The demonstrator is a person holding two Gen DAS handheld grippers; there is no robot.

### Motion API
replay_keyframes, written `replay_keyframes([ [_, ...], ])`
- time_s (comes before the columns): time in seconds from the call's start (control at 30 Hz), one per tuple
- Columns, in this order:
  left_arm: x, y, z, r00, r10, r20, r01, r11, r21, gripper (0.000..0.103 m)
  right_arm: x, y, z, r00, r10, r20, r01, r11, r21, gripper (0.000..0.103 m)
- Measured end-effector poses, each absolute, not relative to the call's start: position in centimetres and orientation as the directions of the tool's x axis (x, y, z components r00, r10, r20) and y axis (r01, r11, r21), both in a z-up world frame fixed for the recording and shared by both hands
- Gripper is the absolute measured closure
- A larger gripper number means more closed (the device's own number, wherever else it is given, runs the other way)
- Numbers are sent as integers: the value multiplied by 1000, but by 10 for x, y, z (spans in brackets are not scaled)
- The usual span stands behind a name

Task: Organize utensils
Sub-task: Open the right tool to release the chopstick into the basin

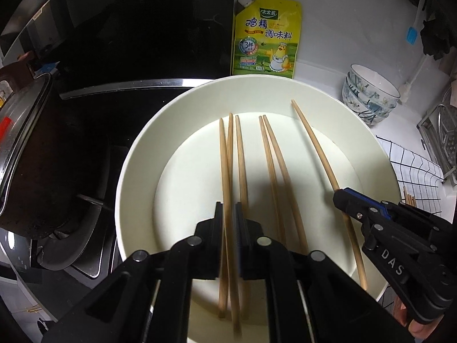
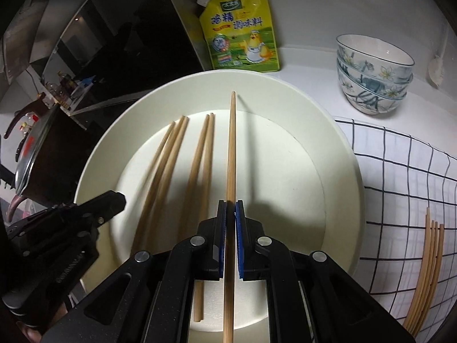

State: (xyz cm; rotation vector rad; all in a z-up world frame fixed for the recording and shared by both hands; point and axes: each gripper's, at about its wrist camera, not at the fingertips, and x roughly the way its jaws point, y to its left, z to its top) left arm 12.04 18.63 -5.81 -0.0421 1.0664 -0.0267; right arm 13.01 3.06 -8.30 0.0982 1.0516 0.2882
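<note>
A large white plate holds several wooden chopsticks lying side by side. Low over the plate, my left gripper is slightly open. One chopstick runs loosely through the gap, blurred at its near end, and the pads do not press on it. My right gripper is shut on another chopstick, which points away over the plate's right side. More chopsticks lie on the checked cloth to the right.
A yellow seasoning pouch leans against the back wall. Stacked patterned bowls stand at the back right. A black pot sits on the stove to the left. The checked cloth and a metal rack lie to the right.
</note>
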Motion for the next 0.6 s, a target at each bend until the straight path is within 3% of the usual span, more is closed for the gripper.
replay_keyframes([
  [0.07,119,188,-55,492,-44,-869,-3,999,-52,77,129,29,-81,474,271,-838,-179,961,209,84],
  [0.17,116,189,-50,497,-38,-867,-5,999,-47,71,122,28,-74,496,262,-828,-178,964,198,83],
  [0.27,112,190,-46,501,-35,-865,-11,999,-47,56,116,28,-69,505,260,-823,-178,964,196,82],
  [0.6,94,190,-35,507,-22,-862,-15,999,-34,54,88,23,-54,516,254,-818,-184,966,183,82],
])
